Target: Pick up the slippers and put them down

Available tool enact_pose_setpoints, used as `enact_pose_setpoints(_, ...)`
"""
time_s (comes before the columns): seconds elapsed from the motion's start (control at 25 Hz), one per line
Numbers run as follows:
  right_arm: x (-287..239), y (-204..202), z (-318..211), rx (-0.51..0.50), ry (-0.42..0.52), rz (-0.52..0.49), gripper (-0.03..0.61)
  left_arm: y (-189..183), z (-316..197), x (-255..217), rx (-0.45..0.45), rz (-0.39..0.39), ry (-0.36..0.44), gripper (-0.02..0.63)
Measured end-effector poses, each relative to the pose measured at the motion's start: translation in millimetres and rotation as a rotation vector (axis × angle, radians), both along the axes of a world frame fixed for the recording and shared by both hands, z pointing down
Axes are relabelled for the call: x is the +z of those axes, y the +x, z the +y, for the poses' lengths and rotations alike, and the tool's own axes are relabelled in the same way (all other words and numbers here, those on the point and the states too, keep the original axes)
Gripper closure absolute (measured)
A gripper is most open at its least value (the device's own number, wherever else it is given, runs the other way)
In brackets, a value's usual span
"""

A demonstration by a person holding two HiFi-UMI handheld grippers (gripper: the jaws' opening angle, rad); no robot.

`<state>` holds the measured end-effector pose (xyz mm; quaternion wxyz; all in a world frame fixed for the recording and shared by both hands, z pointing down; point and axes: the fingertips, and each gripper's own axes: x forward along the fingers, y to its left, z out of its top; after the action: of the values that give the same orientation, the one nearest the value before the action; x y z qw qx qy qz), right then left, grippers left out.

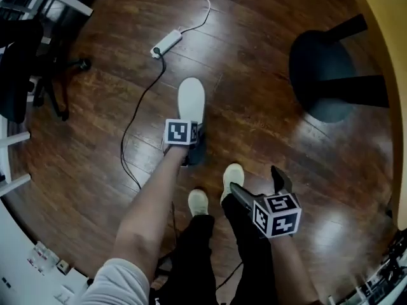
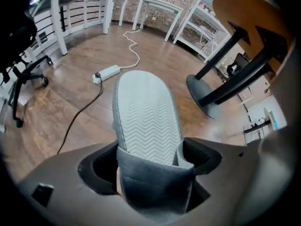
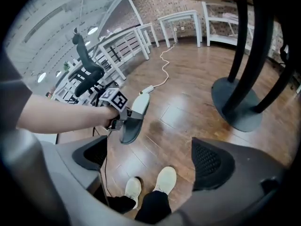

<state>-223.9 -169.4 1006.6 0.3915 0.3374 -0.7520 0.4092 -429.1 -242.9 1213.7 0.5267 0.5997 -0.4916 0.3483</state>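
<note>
A grey slipper (image 1: 191,100) with a pale, zigzag-ribbed sole is clamped by its strap in my left gripper (image 1: 193,147), which is shut on it. The slipper sticks out past the jaws with its sole towards the camera (image 2: 146,119), held above the wooden floor. From the right gripper view the same slipper (image 3: 135,113) hangs off the floor at the left gripper (image 3: 117,120). My right gripper (image 1: 261,184) is lower right in the head view, jaws open and empty (image 3: 150,157). I see no second slipper.
A white power strip (image 1: 166,42) with a white lead and a black cable (image 1: 135,121) lie on the floor ahead. A dark round table base (image 1: 321,75) stands to the right, an office chair (image 1: 38,75) to the left. The person's pale shoes (image 1: 232,177) are below.
</note>
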Motion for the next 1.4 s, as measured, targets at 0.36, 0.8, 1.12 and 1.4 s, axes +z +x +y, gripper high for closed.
enact_pose_setpoints(0.36,124.1,-30.1,-0.9,-0.175,-0.101,0.054,0.005,-24.6,6.2,229.1,-0.031,-0.039,-0.089,0.189)
enact_pose_setpoints(0.8,127.7,-49.4,24.0,-0.242,-0.081,0.046,0.006,-33.0,40.2,173.1,0.015,-0.095,-0.147,0.167)
enact_pose_setpoints(1.12,-12.1,-30.4,61.6,-0.133,-0.016,0.063,0.017,-16.6,57.7,-102.1,0.091,-0.001,-0.016,0.167)
enact_pose_setpoints(1.4,-368.8,91.0,237.5,0.086,0.029,-0.004,0.017,68.3,248.5,-501.6,0.311,0.051,0.153,0.167)
